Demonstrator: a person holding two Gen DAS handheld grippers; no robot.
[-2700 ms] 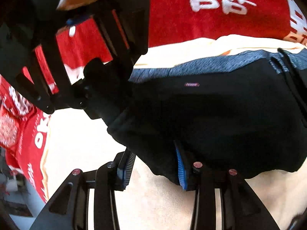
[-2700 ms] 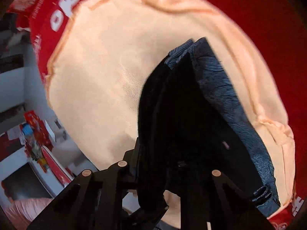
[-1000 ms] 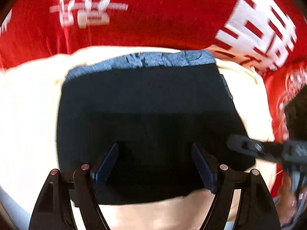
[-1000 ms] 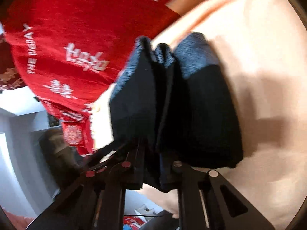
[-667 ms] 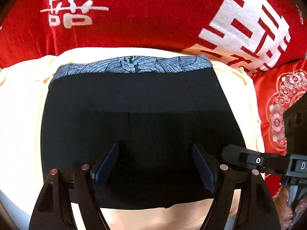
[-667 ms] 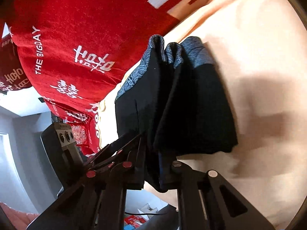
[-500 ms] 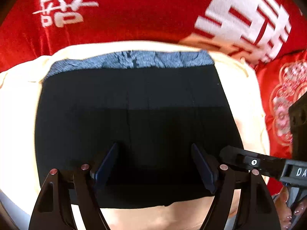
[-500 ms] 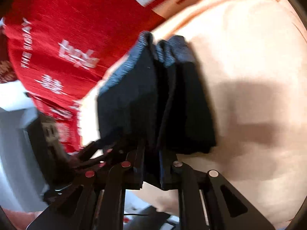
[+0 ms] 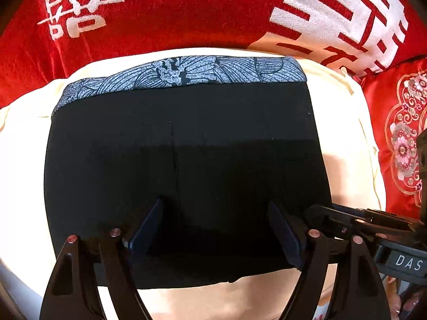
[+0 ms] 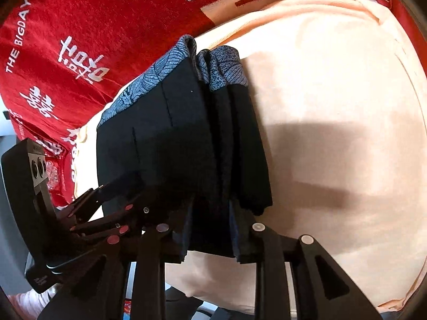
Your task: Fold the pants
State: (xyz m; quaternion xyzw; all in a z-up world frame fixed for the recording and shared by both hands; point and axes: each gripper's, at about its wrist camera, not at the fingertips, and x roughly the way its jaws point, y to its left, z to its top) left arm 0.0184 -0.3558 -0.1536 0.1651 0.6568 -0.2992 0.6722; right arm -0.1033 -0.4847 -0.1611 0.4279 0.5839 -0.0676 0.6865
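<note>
Your folded black pants (image 9: 186, 160), a flat rectangle with a blue-grey leaf-print waistband (image 9: 186, 73), lie on a cream cloth (image 9: 344, 122) over red velvet bedding (image 9: 173, 13). Left hand-held gripper (image 9: 213, 229) spread above them; right hand-held gripper (image 10: 210, 226), jaws just opening, straddles the layered edge.

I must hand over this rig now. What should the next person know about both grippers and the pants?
Left gripper: open, hanging over the folded black pants with the blue-grey patterned waistband, not gripping.
Right gripper: jaws have just been opening; the folded edge is between them, pads look loosened.
Pants: a compact folded stack on the cream cushion, red printed blanket behind.
Done: the folds.
Left: probably only withdraw the right gripper and check the stack.
</note>
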